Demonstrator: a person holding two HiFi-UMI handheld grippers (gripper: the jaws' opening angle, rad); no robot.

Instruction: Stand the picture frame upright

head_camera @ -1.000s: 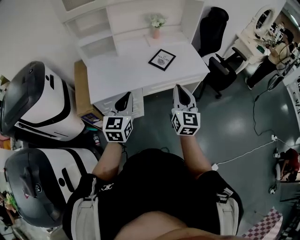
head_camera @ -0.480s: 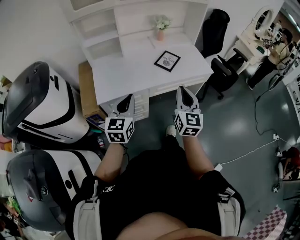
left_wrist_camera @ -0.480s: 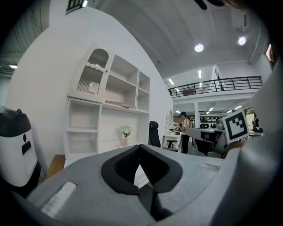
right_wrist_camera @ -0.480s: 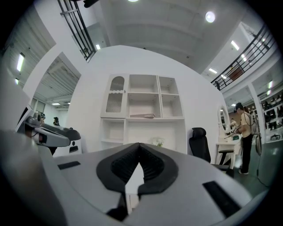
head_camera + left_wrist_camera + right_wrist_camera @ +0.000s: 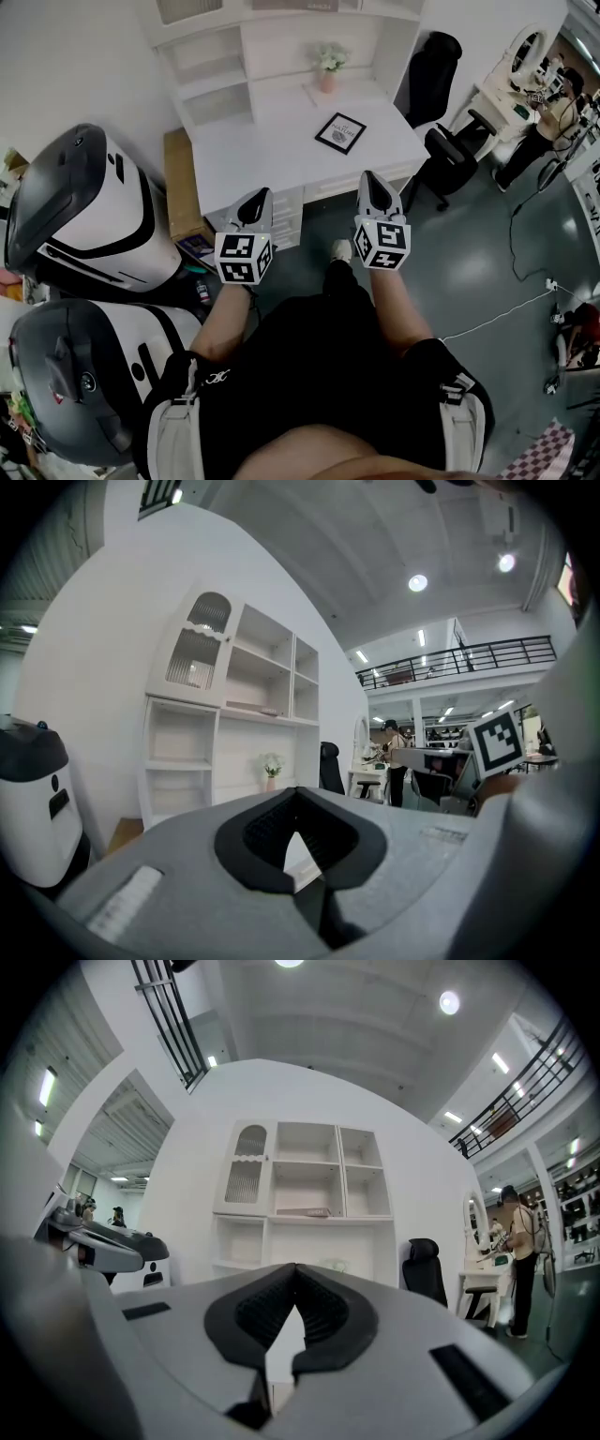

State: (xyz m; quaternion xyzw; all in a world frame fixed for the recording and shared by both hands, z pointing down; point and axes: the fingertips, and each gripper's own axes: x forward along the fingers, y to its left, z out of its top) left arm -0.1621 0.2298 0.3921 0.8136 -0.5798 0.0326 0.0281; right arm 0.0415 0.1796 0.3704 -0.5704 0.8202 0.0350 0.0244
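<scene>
The picture frame lies flat on its back on the white desk, toward the right part of the top. It has a black border around a pale mat with a small dark print. Behind it, nearer the back of the desk, I see a pink vase with white flowers, apart from the frame. A white shelf unit rises behind that.

Neither gripper touches the frame. In the head view both are held level at the desk's near side, pointing toward it and well apart from the frame. The left gripper sits off to the frame's left. The right gripper lines up more closely with it.

Through the left gripper view, I read the left gripper's jaws as pressed together with nothing between them. The shelf unit and the vase stand ahead. The right gripper view shows the right gripper's jaws equally closed and empty, facing the same shelves.

Further out, a black office chair stands at the desk's right end. A brown box sits against the desk's left side. Two large white-and-black machines fill the left of the head view. A person stands at a white table far right.
</scene>
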